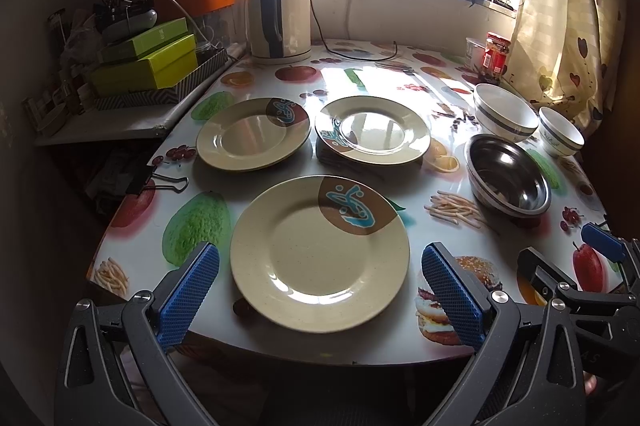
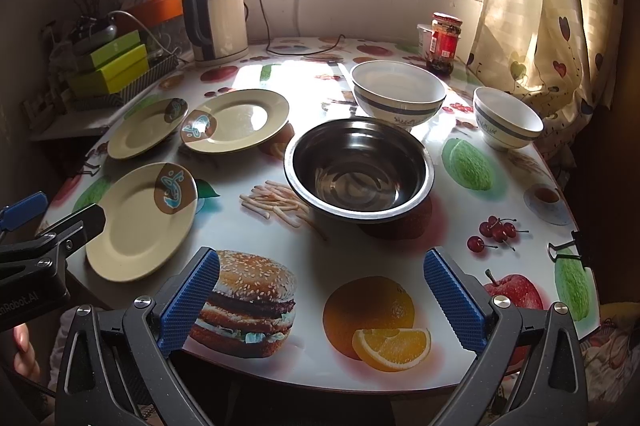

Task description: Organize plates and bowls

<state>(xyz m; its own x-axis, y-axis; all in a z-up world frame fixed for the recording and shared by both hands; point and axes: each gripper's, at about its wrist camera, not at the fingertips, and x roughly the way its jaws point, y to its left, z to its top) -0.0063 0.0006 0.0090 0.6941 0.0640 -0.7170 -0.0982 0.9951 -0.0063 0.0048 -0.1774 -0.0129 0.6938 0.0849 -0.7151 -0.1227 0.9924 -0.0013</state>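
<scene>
Both grippers, left (image 1: 320, 290) and right (image 2: 320, 296), hover with jaws spread, empty; nearest plate (image 1: 320, 254) overhangs the bench (image 1: 440, 226) edge, so a careless nudge risks tipping it off.

The round steel bowl (image 2: 359, 175) at the frame's centre is polished metal with a mirror-bright inside, and the desk (image 2: 400, 258) beneath it wears a glossy, smooth fruit-printed cover. The three beige speckled plates (image 1: 320, 254) at left and the two white blue-banded bowls (image 2: 398, 94) at upper right look glazed and shiny. The tongs (image 2: 320, 296) carry blue pads (image 2: 188, 302) with a rough ribbed texture on matt black arms.
</scene>
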